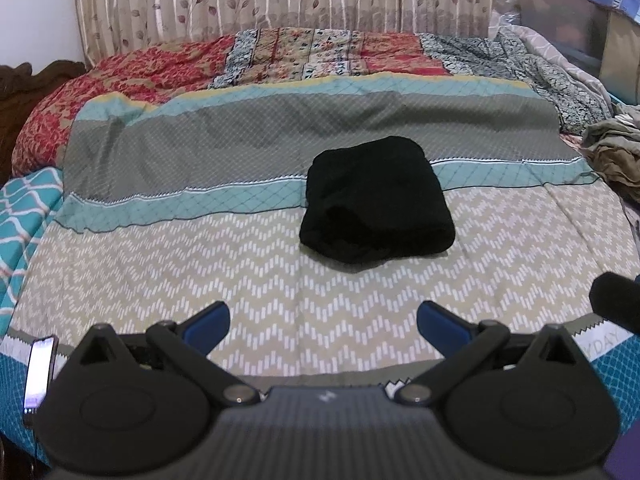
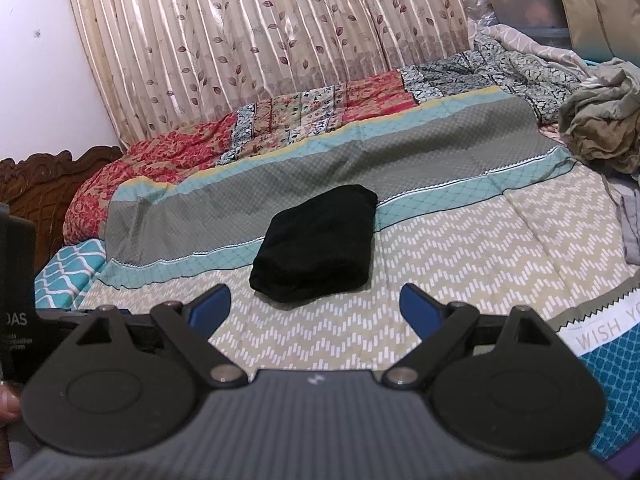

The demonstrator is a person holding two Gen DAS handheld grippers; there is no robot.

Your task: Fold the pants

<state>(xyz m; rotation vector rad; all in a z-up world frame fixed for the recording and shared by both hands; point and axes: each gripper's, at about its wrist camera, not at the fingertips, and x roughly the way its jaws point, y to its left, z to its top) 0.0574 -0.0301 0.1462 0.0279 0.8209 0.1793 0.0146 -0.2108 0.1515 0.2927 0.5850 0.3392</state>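
black pants [image 1: 376, 200] folded in compact bundle, flat on bedspread [image 1: 280, 292]

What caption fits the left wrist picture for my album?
Open left tongs hover before folded black fabric pants on the patterned bedspread.

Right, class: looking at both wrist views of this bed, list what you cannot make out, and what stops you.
- Folded black pants: inner layers and fold count, hidden by the dark fabric in both views.
- Printed white lettering on the bedspread edge: cut off by the right gripper's body in the right view.
- Crumpled olive cloth pile: which garments, unclear.
- Lit phone screen: left view, too small and blurred.
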